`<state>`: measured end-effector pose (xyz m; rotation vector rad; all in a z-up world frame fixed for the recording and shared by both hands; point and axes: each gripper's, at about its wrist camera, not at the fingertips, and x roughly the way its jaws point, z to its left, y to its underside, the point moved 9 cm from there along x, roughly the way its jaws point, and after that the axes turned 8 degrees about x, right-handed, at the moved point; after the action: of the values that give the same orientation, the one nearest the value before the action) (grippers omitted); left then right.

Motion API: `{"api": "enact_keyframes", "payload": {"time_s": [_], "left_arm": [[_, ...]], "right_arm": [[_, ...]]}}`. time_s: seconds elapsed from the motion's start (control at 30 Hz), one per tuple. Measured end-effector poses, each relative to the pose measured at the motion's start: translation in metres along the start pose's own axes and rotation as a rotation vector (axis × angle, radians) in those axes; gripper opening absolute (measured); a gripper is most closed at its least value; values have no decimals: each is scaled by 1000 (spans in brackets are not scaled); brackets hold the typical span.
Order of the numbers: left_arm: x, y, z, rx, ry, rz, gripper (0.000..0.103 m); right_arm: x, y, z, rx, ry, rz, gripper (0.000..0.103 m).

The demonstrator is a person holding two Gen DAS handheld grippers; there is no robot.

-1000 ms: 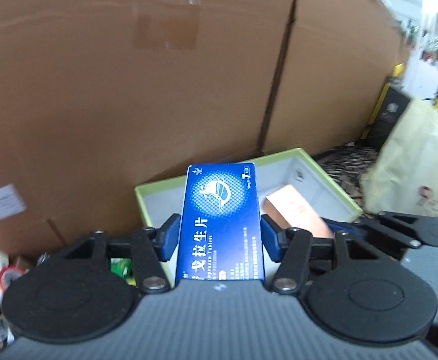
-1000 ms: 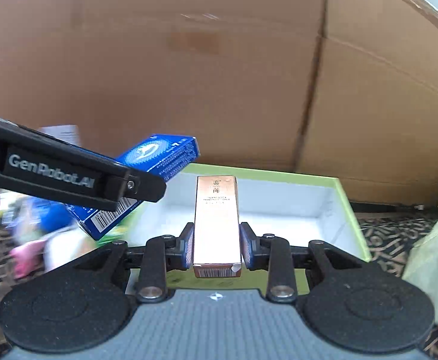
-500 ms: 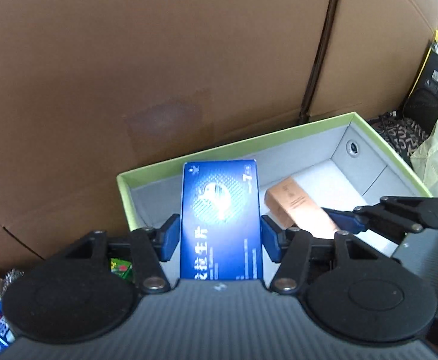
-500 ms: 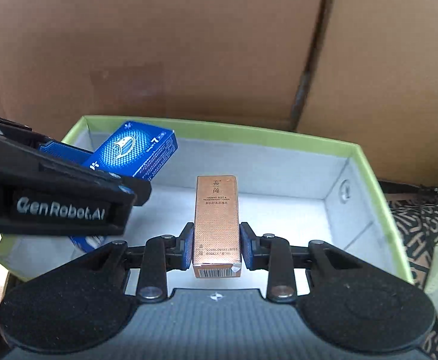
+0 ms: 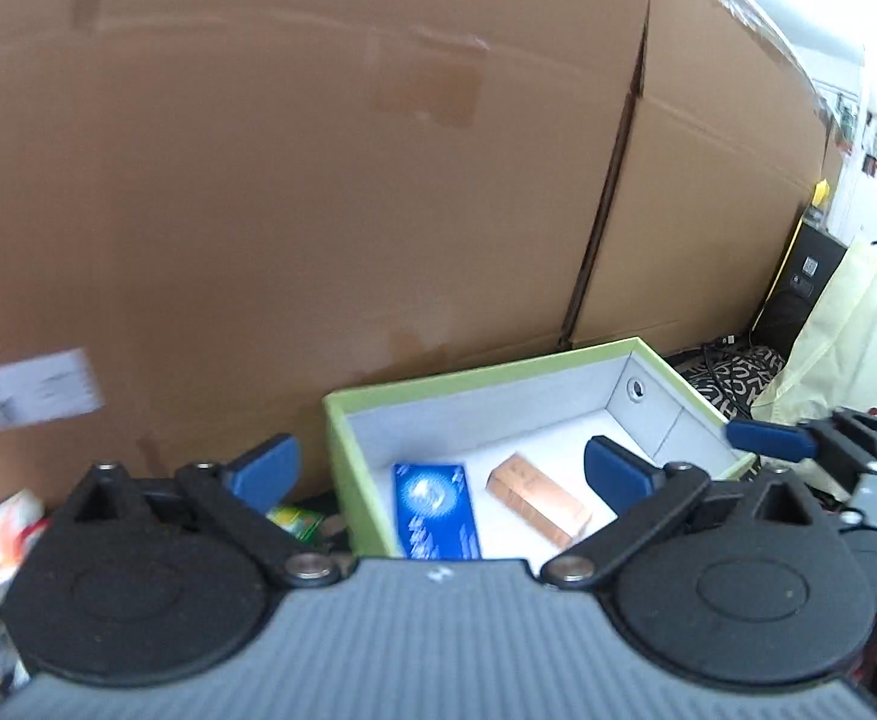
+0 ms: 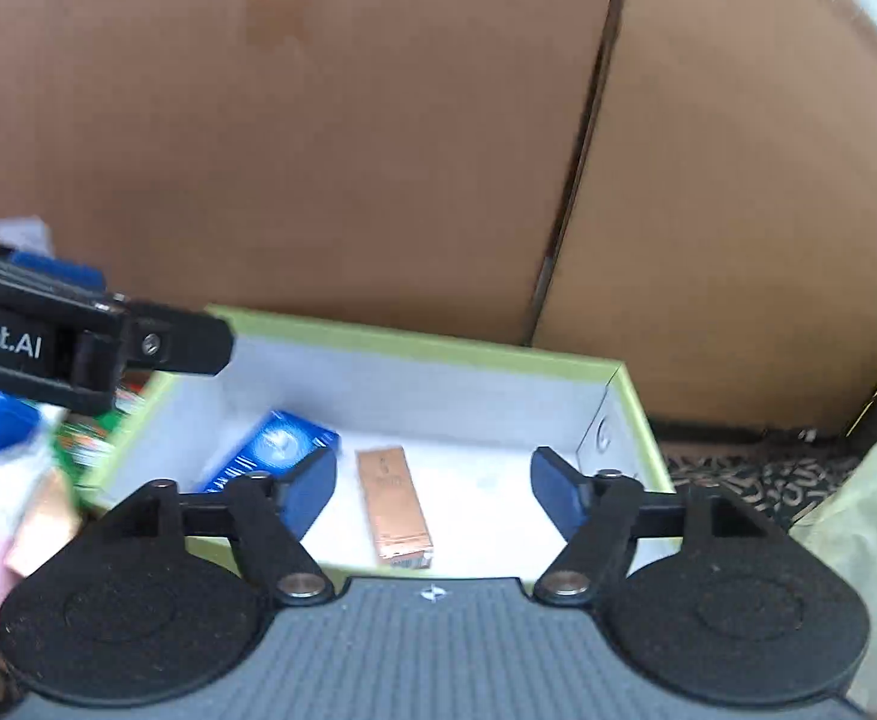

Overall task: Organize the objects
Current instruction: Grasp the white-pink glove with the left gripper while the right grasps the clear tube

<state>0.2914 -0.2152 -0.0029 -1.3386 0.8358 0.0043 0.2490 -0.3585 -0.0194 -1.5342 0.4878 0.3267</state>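
Note:
A green-rimmed box (image 5: 498, 367) with a white inside stands against the cardboard wall; it also shows in the right wrist view (image 6: 438, 343). A blue tablet box (image 5: 435, 510) and a copper carton (image 5: 537, 498) lie flat on its floor, side by side. The right wrist view shows the blue box (image 6: 273, 450) and copper carton (image 6: 393, 507) too. My left gripper (image 5: 438, 471) is open and empty above the box's near edge. My right gripper (image 6: 432, 480) is open and empty above the copper carton. The left gripper's arm (image 6: 78, 342) crosses the right view's left side.
Large cardboard boxes (image 5: 318, 180) form a wall behind. Loose packets and small boxes (image 6: 18, 480) lie left of the green box. A pale yellow bag (image 5: 846, 348) and a black case (image 5: 798, 294) stand to the right on patterned flooring.
Both grippers have opened and let go. The blue tablet box and the copper carton now lie on the green box's floor. Both grippers have pulled back and up.

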Motion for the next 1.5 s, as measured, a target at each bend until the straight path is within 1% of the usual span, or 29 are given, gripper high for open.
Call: {"api": "enact_keyframes", "payload": {"time_s": [0.07,0.2,0.23,0.27,0.3,0.37,0.43,0.47,0.57,0.63,0.67,0.7,0.73,0.87,0.9,0.97,1.03,1.07,1.13,1.17,1.2,1.27,1.33,1.37,1.43,1.47,1.5], "left_arm": [[-21,12,6,-22,-18,-4,103],[-59,46,21,-35,-90,-1,103],[-67,59,24,-37,-114,3,103],[-83,69,35,-29,-116,17,103],[-89,80,41,-48,-134,29,103],[-94,99,52,-102,-139,56,103],[-104,121,67,-162,-135,91,103],[-119,130,82,-188,-135,103,103],[-122,162,97,-222,-161,139,103],[-125,177,103,-214,-183,162,103],[-127,182,106,-217,-191,168,103],[-129,186,110,-223,-198,168,103],[-132,191,113,-232,-204,169,103],[-141,194,123,-262,-198,167,103],[-142,193,124,-261,-193,163,103],[-142,192,125,-254,-181,161,103],[-141,191,124,-243,-162,160,103],[-139,190,123,-237,-153,159,103],[-134,186,120,-221,-141,157,102],[-132,184,119,-215,-134,156,102],[-130,182,117,-211,-125,155,101],[-122,179,115,-218,-111,156,101],[-111,175,111,-223,-85,166,99],[-106,174,108,-223,-71,174,95],[-93,174,99,-220,-37,189,92],[-88,175,93,-213,-19,199,87],[-82,177,87,-199,-2,214,76]], "right_arm": [[-29,5,7,12,-22,-49,84],[-66,21,22,48,-85,-101,84],[-67,23,23,61,-104,-106,84],[-80,32,32,73,-122,-107,84],[-85,38,38,83,-137,-105,84],[-103,55,59,93,-166,-101,84],[-106,74,77,77,-186,-95,84],[-104,82,79,64,-185,-80,84],[-94,106,96,33,-182,-42,82],[-82,119,107,32,-178,-14,77],[-78,122,109,37,-177,-4,71],[-73,125,113,38,-175,9,67],[-69,128,117,40,-179,23,67],[-61,132,143,47,-252,56,59],[-57,130,150,43,-265,55,59],[-53,131,160,33,-271,47,58],[-45,127,166,34,-281,49,53],[-42,126,169,40,-293,55,49],[-36,126,175,46,-324,74,29],[-33,127,179,49,-354,93,12],[-34,128,181,64,-383,109,11],[-41,131,181,77,-417,110,10],[-51,136,182,55,-424,106,10],[-57,139,181,44,-428,106,10],[-69,146,182,32,-454,118,10],[-76,150,182,31,-470,123,10],[-83,153,183,29,-481,129,10]]}}
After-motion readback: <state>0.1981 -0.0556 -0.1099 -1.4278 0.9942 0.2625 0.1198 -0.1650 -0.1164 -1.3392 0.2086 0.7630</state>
